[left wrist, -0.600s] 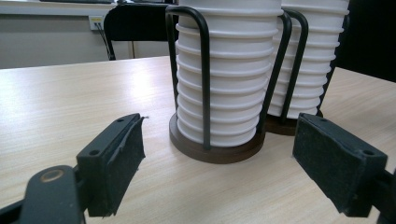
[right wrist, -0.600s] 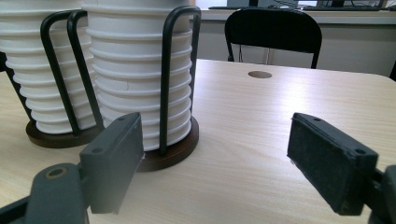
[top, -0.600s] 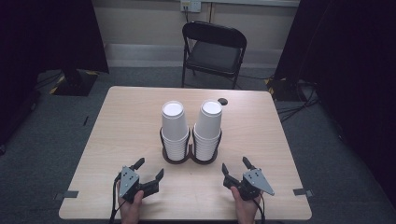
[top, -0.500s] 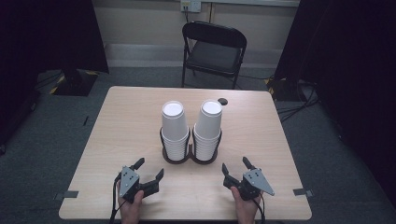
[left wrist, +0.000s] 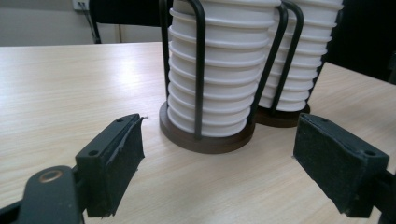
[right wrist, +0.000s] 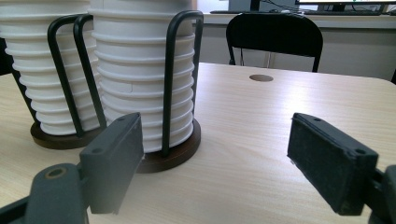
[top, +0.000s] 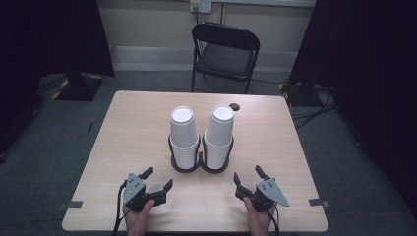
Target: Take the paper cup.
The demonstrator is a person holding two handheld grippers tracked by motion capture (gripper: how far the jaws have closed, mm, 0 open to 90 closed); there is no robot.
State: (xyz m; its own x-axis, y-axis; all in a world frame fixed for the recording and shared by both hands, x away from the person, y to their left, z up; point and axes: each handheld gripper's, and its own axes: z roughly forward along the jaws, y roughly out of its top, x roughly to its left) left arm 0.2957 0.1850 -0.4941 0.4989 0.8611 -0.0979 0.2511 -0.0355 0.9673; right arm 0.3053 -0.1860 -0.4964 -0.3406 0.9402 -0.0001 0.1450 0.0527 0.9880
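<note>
High view: two white cup stacks (top: pixel 184 135) in one black holder (top: pixel 200 166); left claw (top: pixel 156 178), right claw (top: pixel 248 174) both agape, empty.

We see a pale wood-grain table (top: pixel 128 132); at its centre, white ribbed cups (top: pixel 184 132) sit in a dark brown holder (left wrist: pixel 205 140) with black wire loops. At 12 o'clock is a black chair (top: pixel 223 49); at 7 and 5 o'clock, grey-and-black grippers (top: pixel 156 179).
</note>
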